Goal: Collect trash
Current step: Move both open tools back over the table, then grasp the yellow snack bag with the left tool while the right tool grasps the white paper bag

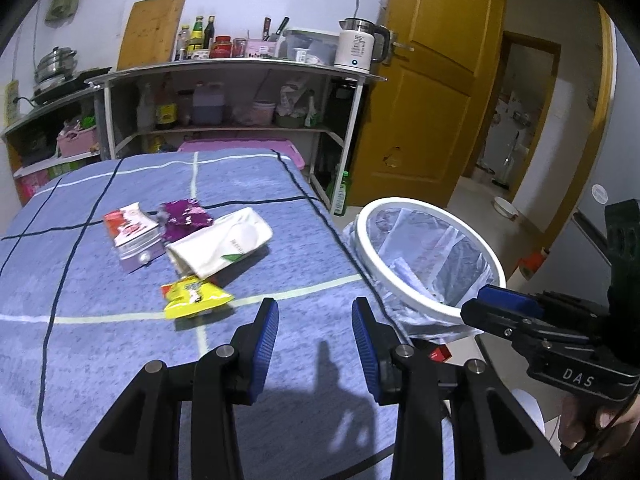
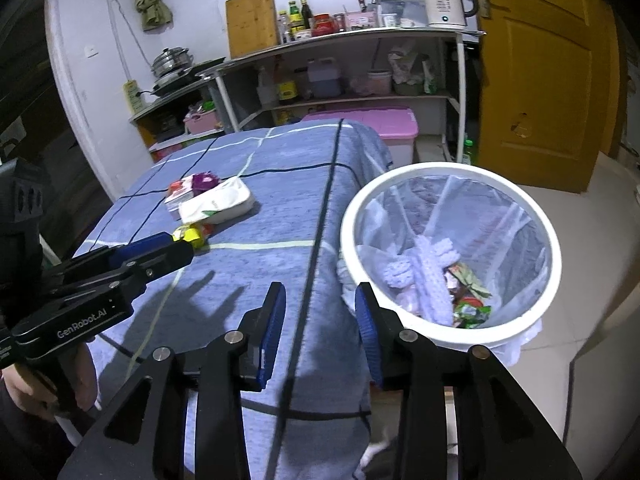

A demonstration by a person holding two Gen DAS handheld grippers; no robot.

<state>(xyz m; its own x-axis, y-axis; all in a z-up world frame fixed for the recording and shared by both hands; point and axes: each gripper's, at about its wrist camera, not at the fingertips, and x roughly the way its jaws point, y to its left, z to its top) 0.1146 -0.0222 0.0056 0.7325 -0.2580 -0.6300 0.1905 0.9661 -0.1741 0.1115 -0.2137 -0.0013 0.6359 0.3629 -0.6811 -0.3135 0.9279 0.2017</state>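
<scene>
On the blue checked tablecloth lie a yellow wrapper, a white packet, a purple wrapper and a red-and-white box, all bunched together. My left gripper is open just short of the yellow wrapper, with nothing between its fingers. My right gripper is open and empty over the table's right edge, beside the white-rimmed bin. The bin's clear liner holds crumpled white paper and colourful wrappers. The same pile shows far left in the right wrist view.
The bin stands on the floor at the table's right side. A metal shelf rack with bottles, a kettle and a cutting board stands behind the table. A pink-lidded box sits below it. A yellow door is at the right.
</scene>
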